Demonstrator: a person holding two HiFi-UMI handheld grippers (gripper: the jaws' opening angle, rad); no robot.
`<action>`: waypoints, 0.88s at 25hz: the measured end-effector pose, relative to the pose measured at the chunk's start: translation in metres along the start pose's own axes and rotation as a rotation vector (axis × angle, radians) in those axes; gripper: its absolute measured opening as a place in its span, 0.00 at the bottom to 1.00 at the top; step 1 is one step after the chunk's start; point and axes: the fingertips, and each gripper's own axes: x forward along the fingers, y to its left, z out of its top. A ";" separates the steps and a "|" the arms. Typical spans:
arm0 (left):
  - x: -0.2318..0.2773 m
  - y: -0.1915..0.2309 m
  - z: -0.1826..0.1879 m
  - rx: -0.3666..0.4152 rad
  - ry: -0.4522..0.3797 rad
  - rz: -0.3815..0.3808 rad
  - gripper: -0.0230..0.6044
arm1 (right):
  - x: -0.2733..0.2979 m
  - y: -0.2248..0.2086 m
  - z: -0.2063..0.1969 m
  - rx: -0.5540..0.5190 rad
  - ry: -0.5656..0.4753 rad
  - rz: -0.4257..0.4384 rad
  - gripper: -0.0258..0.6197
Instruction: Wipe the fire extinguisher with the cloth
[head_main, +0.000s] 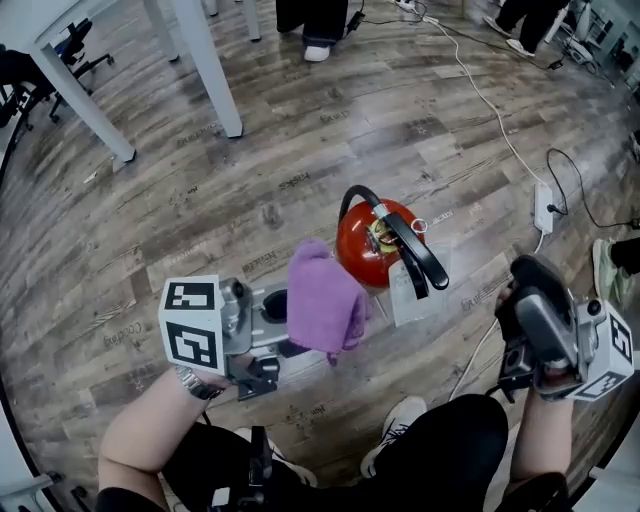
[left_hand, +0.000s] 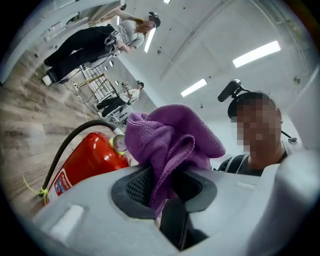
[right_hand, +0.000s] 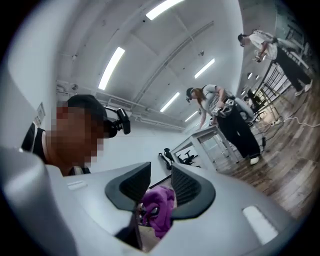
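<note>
Head view, looking steeply down: a grey-brown wood-plank floor (head_main: 200, 200); near the middle stands the round red metal fire extinguisher (head_main: 372, 248), upright, with a black hose and black handle over its top; just left of it hangs the crumpled purple microfibre cloth (head_main: 325, 300), carried by the left gripper (head_main: 290, 328), which comes in from the left with its marker cube nearest the person; cloth and extinguisher lie so close that I cannot tell whether they touch; the right gripper (head_main: 530, 300) is held well apart, at the right edge; a white power strip (head_main: 545, 208) and its cable lie on the floor beyond.

Left gripper view: the tongs are clamped on a fold of the purple cloth (left_hand: 170, 145), the rest bunching out above the left gripper (left_hand: 162, 187); the red extinguisher (left_hand: 87, 162) shows behind, to the left, with its hose curving over it.

Right gripper view: the tongs of the right gripper (right_hand: 155, 187) stand apart with nothing between the pads; the purple cloth (right_hand: 159, 207) shows only far off through the gap.

Progress, as a judgement: the cloth is gripped and brought up beside the extinguisher; no frame shows it pressed to the red body; the wiping itself appears yet to be done.
</note>
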 end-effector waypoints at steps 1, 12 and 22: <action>0.002 -0.009 0.007 0.024 0.000 -0.012 0.19 | 0.011 0.011 -0.003 -0.001 0.031 0.030 0.25; 0.029 -0.069 0.045 0.316 0.047 -0.030 0.20 | 0.080 0.050 -0.042 -0.087 0.281 0.102 0.35; 0.043 -0.071 0.026 0.381 0.119 -0.029 0.22 | 0.091 0.067 -0.069 -0.160 0.381 0.182 0.28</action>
